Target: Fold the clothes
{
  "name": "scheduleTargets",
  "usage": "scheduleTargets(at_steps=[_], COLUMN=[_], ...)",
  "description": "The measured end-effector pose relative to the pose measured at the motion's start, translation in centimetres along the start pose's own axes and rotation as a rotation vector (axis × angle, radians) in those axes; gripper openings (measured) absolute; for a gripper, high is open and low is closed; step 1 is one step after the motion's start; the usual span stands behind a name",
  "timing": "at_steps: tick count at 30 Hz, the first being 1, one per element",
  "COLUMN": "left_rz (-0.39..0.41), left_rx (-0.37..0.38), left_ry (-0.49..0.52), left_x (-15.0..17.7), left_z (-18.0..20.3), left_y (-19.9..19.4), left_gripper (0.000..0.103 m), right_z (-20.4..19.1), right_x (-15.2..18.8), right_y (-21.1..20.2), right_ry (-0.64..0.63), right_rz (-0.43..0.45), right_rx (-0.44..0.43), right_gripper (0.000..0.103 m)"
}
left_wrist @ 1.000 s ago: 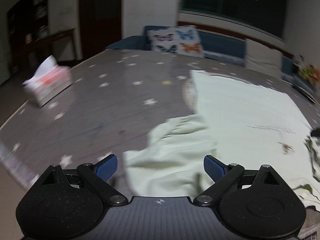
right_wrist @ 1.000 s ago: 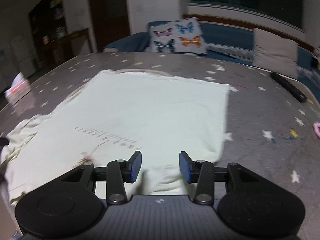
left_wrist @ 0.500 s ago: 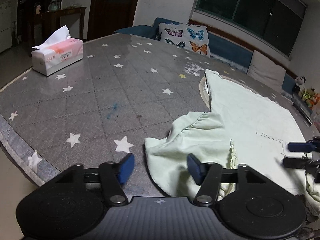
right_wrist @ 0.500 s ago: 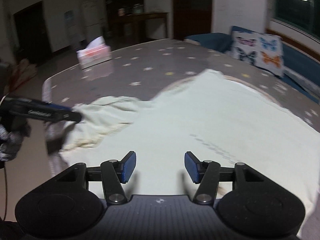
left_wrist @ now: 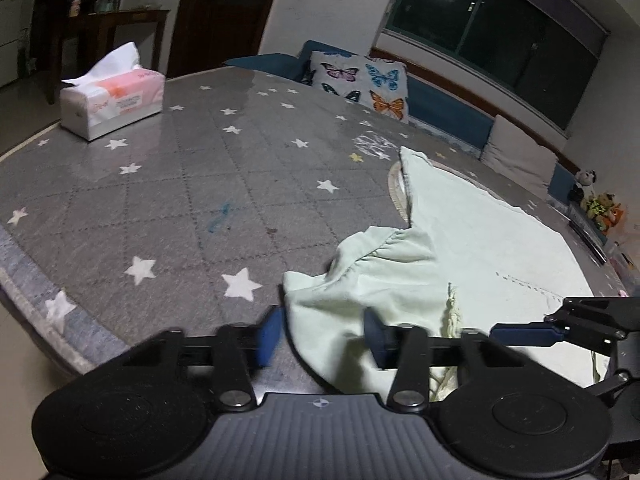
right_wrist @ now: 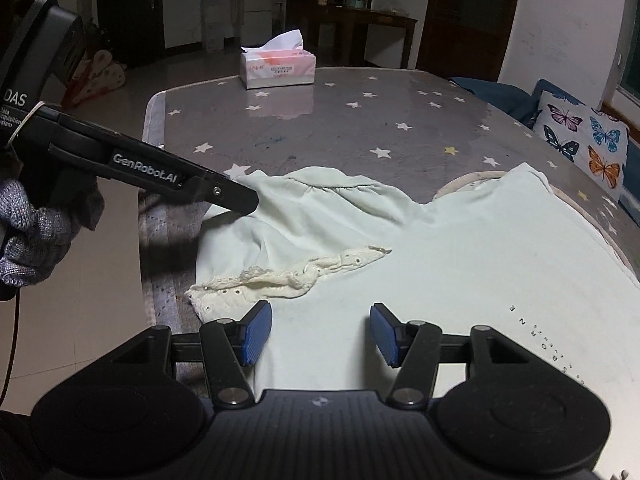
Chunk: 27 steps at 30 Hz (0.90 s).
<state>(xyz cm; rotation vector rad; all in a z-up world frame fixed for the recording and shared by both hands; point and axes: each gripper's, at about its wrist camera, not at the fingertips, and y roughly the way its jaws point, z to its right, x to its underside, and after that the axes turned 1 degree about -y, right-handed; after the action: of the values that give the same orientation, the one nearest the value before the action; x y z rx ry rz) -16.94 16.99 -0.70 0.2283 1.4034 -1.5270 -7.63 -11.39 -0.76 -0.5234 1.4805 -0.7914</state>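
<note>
One soft pale-green top (right_wrist: 460,264), lace-trimmed sleeve, near the starry desk (left_wrist: 192,184) edge; both left tongs (left_wrist: 322,334) and right tongs (right_wrist: 320,334) gape, empty.

The left tool (left_wrist: 324,334) sits low over the near edge of the counter (left_wrist: 192,184), its blue pads apart with a bunched sleeve of the pale green garment (left_wrist: 460,248) lying between them; whether either pad touches the cloth cannot be told. The garment spreads flat toward the right and far side, a line of small print across it. The right tool (left_wrist: 524,331) enters from the right edge, over the garment. A tissue box (left_wrist: 114,98) stands at the far left of the star-patterned counter. A butterfly cushion (left_wrist: 360,84) leans beyond the far edge.
</note>
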Motion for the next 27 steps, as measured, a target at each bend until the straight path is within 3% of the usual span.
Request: scheduleTargets(at_steps=[2,5,8,14,21,23,27], left_rz=[-0.004,0.023,0.063,0.112,0.069,0.072,0.073], left_rx=[0.010,0.043,0.092,0.281,0.465,0.454,0.297], left_ry=[-0.015,-0.031,-0.012,0.103,0.232,0.261,0.188], left_x=[-0.1,-0.5,-1.1,-1.8,-0.7,0.0,-0.1], left_z=[-0.2,-0.3,0.6,4.8,8.6,8.6,6.3], left_y=[0.3,-0.2,-1.2,-2.2,-1.4,-1.5,-1.3], left_gripper=[0.010,0.005,0.004,0.002,0.001,0.002,0.004], right_z=[0.0,-0.1,-0.1,0.3,1.7,2.3,3.6], right_x=[0.1,0.2,0.3,0.6,1.8,2.4,3.1], right_y=[0.0,0.1,0.2,0.2,-1.8,-2.6,-3.7], right_ry=[0.002,0.004,0.009,0.041,0.081,0.098,0.141], right_rz=[-0.001,-0.002,-0.002,0.011,0.020,0.021,0.030], right_rx=[0.000,0.000,-0.004,-0.019,0.017,0.033,0.043], right_gripper=[0.056,0.056,0.056,0.056,0.056,0.056,0.056])
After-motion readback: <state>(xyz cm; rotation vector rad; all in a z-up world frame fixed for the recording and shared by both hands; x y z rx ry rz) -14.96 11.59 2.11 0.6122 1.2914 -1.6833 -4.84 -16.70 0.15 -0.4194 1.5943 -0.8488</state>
